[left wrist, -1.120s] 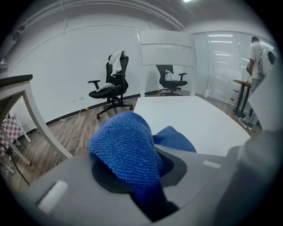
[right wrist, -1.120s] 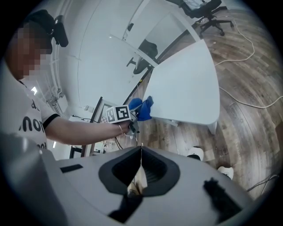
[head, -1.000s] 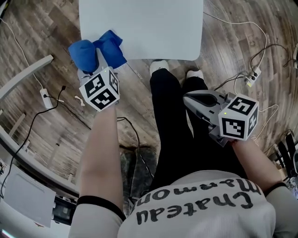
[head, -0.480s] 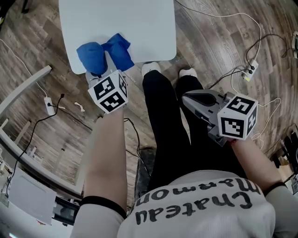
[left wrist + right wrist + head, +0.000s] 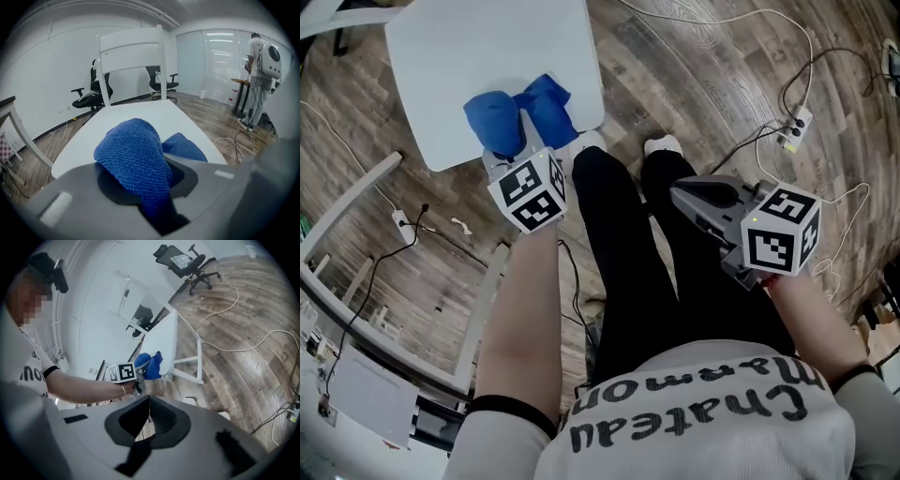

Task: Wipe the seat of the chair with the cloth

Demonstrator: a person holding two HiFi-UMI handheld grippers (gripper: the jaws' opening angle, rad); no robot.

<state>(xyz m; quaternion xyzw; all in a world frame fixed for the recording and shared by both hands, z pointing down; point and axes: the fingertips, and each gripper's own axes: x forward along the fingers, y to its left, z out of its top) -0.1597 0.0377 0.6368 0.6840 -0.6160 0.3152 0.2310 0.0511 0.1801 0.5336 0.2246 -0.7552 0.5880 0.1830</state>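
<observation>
MOVED: left gripper [image 5: 514, 150] has carried the blue cloth [image 5: 517, 114] onto the near edge of the white chair seat [image 5: 459, 56] | GRIP: left fingers clamped on cloth; right gripper [image 5: 682, 195] fingers closed, empty, well apart from the seat | METHOD: press cloth flat, sweep overlapping strokes toward the backrest [image 5: 133, 47], and keep the clamp firm.

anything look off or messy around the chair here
Nothing is spilled or damaged. The blue cloth sits wadded in a lump at the near edge of the white seat rather than spread flat. Loose cables and a power strip trail close to the person's shoes.
</observation>
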